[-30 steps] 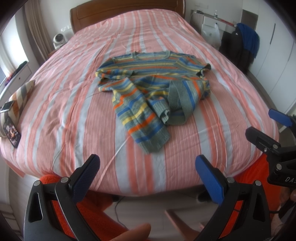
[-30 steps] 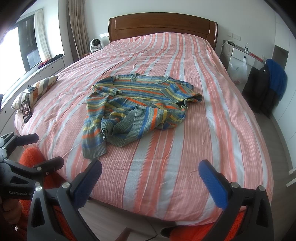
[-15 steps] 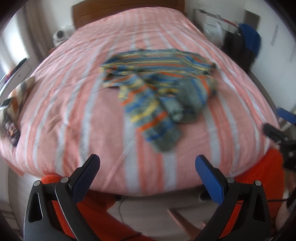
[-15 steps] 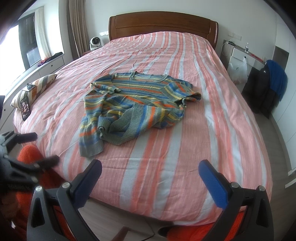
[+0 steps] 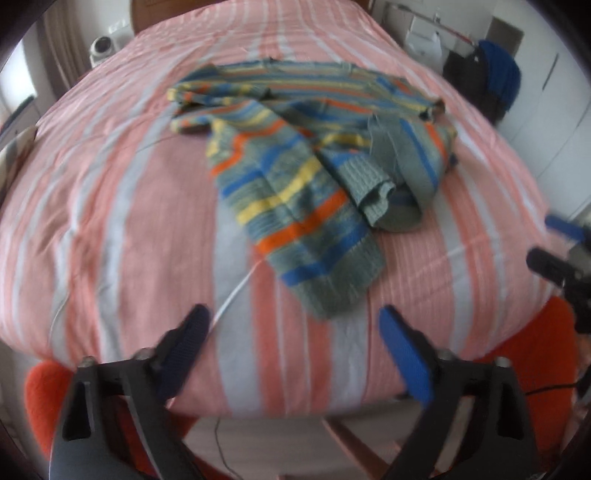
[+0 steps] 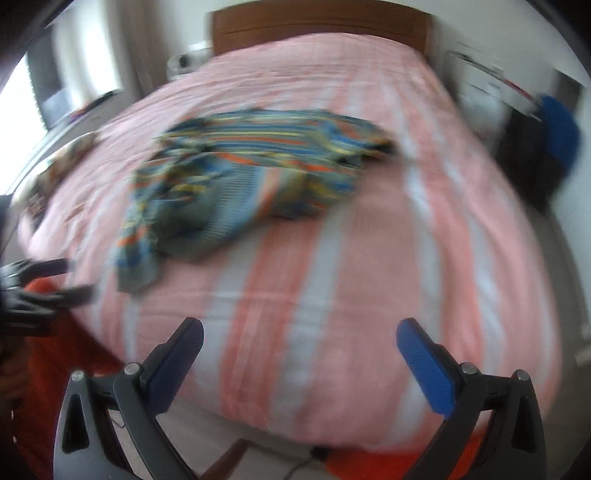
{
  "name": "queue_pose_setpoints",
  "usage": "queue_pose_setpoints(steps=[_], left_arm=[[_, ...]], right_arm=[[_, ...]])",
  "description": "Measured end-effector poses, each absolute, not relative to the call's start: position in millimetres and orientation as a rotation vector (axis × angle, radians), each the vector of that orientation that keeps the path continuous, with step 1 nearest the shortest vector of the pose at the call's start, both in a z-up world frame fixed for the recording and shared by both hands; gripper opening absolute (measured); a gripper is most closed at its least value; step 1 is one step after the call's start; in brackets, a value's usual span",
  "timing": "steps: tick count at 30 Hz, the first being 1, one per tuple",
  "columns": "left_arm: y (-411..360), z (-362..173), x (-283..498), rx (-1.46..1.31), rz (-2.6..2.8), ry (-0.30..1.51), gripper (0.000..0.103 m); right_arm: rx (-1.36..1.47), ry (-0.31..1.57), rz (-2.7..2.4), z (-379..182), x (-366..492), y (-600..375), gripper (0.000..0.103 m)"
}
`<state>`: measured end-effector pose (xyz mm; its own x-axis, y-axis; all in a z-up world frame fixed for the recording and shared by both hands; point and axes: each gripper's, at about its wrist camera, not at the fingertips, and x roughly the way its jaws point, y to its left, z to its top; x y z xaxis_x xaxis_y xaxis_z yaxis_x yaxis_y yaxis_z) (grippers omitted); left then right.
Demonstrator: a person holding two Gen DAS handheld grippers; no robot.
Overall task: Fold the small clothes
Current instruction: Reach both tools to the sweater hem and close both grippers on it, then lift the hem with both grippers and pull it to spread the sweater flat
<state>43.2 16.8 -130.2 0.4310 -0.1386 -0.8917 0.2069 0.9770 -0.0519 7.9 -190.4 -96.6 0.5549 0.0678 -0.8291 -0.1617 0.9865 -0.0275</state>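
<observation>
A small striped sweater (image 5: 306,158) in grey, blue, yellow and orange lies crumpled on the pink-and-white striped bed (image 5: 110,192), one sleeve trailing toward the near edge. My left gripper (image 5: 291,332) hovers just short of that sleeve end, its jaws closing with nothing between them. In the right wrist view the same sweater (image 6: 240,177) lies farther off to the left. My right gripper (image 6: 299,347) stands open over bare bedding near the foot of the bed (image 6: 388,258). Each gripper shows at the edge of the other's view.
A wooden headboard (image 6: 321,29) closes the far end. Dark and blue clothing (image 5: 491,81) hangs to the right of the bed, a striped cushion (image 5: 14,147) sits at its left edge. Orange fabric (image 5: 535,362) lies below the bed's near edge. A thin white cord (image 5: 236,291) crosses the bedding.
Both grippers have dropped and come closer to the bed, so the sweater looms larger. The left jaws have narrowed a little. The sweater has not moved.
</observation>
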Motion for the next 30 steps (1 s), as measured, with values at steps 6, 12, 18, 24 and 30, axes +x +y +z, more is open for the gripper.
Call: queue_pose_setpoints(steps=[6,12,18,24,30], left_arm=[[-2,-153,64,0.123,-0.204,1.094,0.052],[47,-129,59,-0.099,-0.302,1.112,0.004],[123,-92,21,-0.244,-0.357,1.095,0.004],[131,-112,22,-0.241,-0.313,1.143,0.004],[118,-110,25,-0.242,-0.313,1.126,0.004]], right_arm=[[-0.107,1.003,0.232,-122,79,-164,0.101],[0.169,1.043,0.304,-144,131,-160,0.009],[0.121,0.975,0.392,-95,36,-194,0.003],[-0.055,1.071,0.297,-112,-28,-210,0.013],[-0.034,0.949,0.309,-106,19,-186,0.064]])
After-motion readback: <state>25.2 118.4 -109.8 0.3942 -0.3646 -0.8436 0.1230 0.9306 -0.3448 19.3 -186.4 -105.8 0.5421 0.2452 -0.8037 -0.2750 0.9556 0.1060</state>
